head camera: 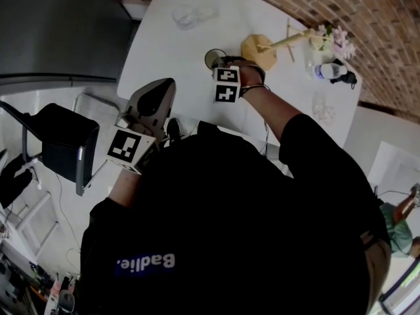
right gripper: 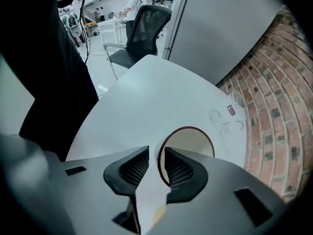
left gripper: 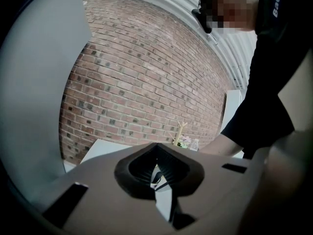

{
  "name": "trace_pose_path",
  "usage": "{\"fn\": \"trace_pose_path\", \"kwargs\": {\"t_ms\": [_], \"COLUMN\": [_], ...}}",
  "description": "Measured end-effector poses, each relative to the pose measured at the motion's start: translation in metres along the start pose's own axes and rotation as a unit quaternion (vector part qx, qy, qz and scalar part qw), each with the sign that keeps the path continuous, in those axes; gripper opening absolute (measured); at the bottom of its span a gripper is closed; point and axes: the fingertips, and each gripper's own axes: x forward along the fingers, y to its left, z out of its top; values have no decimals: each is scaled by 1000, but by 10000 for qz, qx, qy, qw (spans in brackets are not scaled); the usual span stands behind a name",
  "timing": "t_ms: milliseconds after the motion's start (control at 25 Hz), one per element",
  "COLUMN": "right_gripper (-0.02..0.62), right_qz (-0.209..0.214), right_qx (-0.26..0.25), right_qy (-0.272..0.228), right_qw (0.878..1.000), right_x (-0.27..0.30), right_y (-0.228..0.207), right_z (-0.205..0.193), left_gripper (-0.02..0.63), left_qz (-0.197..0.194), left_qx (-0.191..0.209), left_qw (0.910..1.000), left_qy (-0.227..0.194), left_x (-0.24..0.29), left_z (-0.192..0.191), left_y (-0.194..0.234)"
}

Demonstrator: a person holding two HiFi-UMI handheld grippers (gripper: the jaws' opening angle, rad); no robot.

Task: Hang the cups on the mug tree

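A cup with a dark brown rim and a cream inside stands on the white table. My right gripper is open and straddles the near part of its rim, one jaw outside and one inside, with a gap left beside the wall. In the head view the same cup sits just left of the wooden mug tree, and the right gripper reaches it from the front. My left gripper is shut on nothing, held back at the table's front edge. From the left gripper the mug tree shows far off.
Clear glass cups stand at the table's far left and right side; one carries a red label. Flowers and a small bottle sit right of the tree. A brick wall borders the table. An office chair stands at the left.
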Motion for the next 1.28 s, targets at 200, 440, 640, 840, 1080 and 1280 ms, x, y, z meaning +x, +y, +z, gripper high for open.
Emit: {"fn": "trace_pose_path", "kwargs": {"t_ms": [200,440,640,840,1080,1280], "right_gripper": [75,60,60,60,58,58], "right_qz": [218,433,164,-2,-147,-122], "right_qx": [-234,30,656,1371,2436,2528], "right_qy": [196,-13,-605,-1146,-2218,-2755], "right_qw": [9993,9991,9959,9839,9440,9274], "right_x": [4,-1,-14,-35,-83,-123], "right_y": [0,1,-2,-5,-16,-17], "right_z": [-1,-4,-7,-15,-7,5], "left_gripper": [2,3,3,3,6,98], "left_qz": [34,2,-173,-513,-983,-1206], "left_qx": [-36,46,61,108,182,452], "left_qw": [10000,10000,9996,9981,9941,9887], "left_qy": [25,66,215,331,426,773], "left_x": [-5,-2,9,26,53,79], "left_z": [-2,-3,-9,-16,-33,-52], "left_y": [3,0,-6,-17,-21,-16]}}
